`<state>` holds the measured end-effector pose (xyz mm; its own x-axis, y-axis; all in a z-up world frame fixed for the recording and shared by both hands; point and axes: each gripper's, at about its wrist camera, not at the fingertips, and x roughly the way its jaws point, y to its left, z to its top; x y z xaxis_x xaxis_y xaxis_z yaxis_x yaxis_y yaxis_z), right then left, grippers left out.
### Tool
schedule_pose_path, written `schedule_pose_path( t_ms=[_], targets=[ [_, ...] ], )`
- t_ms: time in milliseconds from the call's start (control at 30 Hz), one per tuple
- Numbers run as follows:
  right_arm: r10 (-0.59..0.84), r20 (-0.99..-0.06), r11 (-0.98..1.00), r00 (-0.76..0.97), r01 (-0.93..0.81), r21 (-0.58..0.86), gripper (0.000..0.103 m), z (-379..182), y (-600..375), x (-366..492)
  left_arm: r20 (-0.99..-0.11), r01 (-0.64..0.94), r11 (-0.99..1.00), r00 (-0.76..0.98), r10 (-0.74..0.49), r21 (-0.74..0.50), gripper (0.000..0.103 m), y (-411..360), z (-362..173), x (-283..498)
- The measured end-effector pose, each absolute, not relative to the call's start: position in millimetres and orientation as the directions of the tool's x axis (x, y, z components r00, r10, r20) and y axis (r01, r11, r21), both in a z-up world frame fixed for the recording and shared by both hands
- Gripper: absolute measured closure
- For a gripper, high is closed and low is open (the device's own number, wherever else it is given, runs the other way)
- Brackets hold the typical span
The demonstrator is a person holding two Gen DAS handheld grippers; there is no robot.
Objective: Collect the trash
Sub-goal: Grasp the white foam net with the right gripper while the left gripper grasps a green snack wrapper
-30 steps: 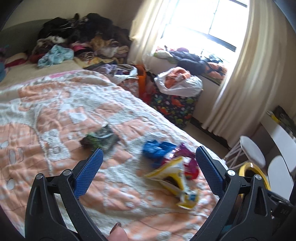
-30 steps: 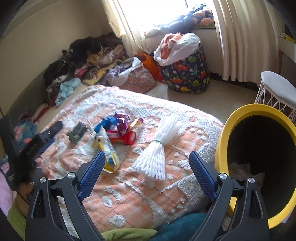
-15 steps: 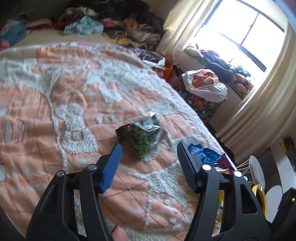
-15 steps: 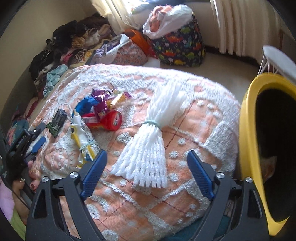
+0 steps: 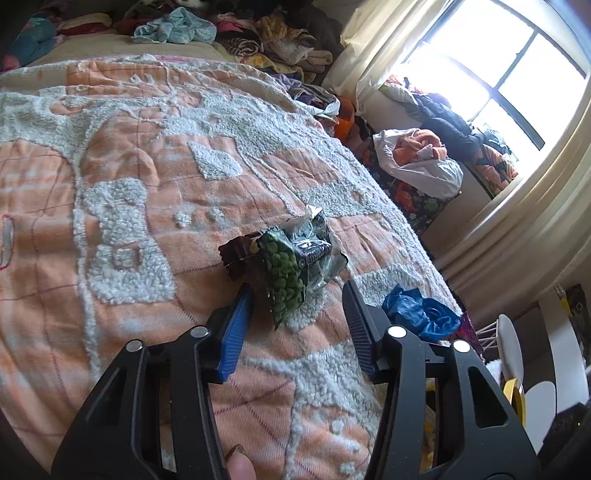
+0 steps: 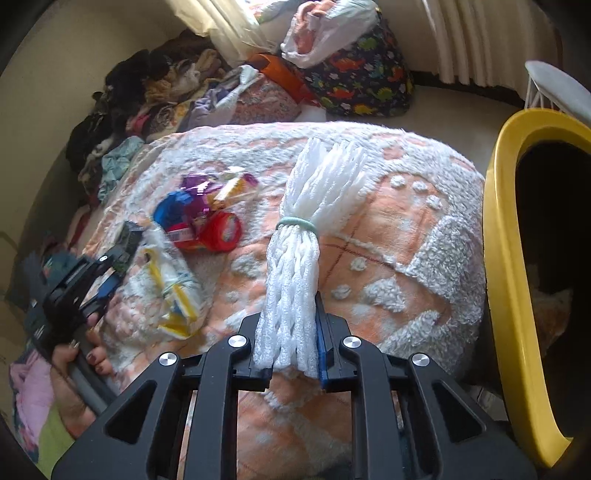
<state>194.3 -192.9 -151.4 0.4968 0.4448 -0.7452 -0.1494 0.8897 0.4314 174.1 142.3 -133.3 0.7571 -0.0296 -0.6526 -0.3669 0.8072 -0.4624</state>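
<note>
A crumpled green pea packet [image 5: 288,262] lies on the orange-and-white bedspread [image 5: 129,184]. My left gripper [image 5: 297,295] is open, its fingers either side of the packet's near end. My right gripper [image 6: 288,328] is shut on the near end of a white foam-net bundle [image 6: 310,206] tied with a green band. Other trash lies on the bed: a blue wrapper [image 5: 421,314], a red wrapper [image 6: 218,232], purple wrappers [image 6: 199,188] and a white-and-yellow bag [image 6: 173,284]. The left gripper also shows in the right wrist view [image 6: 110,273].
A yellow-rimmed bin [image 6: 506,258] stands at the bed's right edge. A dinosaur-print bag [image 6: 369,85] stuffed with clothes sits on the floor by the curtains. Clothes are piled [image 5: 258,33] along the far side of the bed. A white stool [image 6: 557,85] stands behind the bin.
My right gripper moved in and shut on the foam-net bundle. My left gripper swung from the wrapper pile to the pea packet and now straddles it, still open.
</note>
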Motion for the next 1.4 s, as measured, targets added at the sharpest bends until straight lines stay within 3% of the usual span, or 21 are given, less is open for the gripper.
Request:
schedule_pose_path(
  t_ms=[33, 67, 167, 333, 1400],
  targets=[
    [0.448, -0.739, 0.889, 0.503, -0.164, 0.428, 0.086, -148.7, -192.5, 190.6, -0.659, -0.373, 0.807, 0.752, -0.026, -0.457, 0.081, 142.2, -134.3, 176.7],
    [0.455, -0.731, 0.887, 0.508, -0.182, 0.426, 0.086, -145.5, -191.8, 187.0, -0.662, -0.375, 0.807, 0.749, -0.026, -0.456, 0.085, 142.6, -134.7, 178.3],
    [0.461, -0.721, 0.885, 0.517, -0.21, 0.416, 0.086, -138.8, -189.9, 179.1, -0.657, -0.369, 0.808, 0.753, -0.031, -0.46, 0.095, 140.5, -133.1, 178.0],
    [0.475, -0.708, 0.878, 0.522, -0.232, 0.418, 0.086, -132.1, -192.7, 168.4, -0.624, -0.306, 0.834, 0.78, -0.058, -0.46, 0.101, 127.6, -119.2, 171.6],
    [0.499, -0.587, 0.863, 0.638, -0.302, 0.406, 0.086, -67.9, -228.5, 130.2, -0.491, 0.091, 0.923, 0.825, -0.28, -0.374, 0.101, 5.1, -34.8, 127.5]
  ],
)
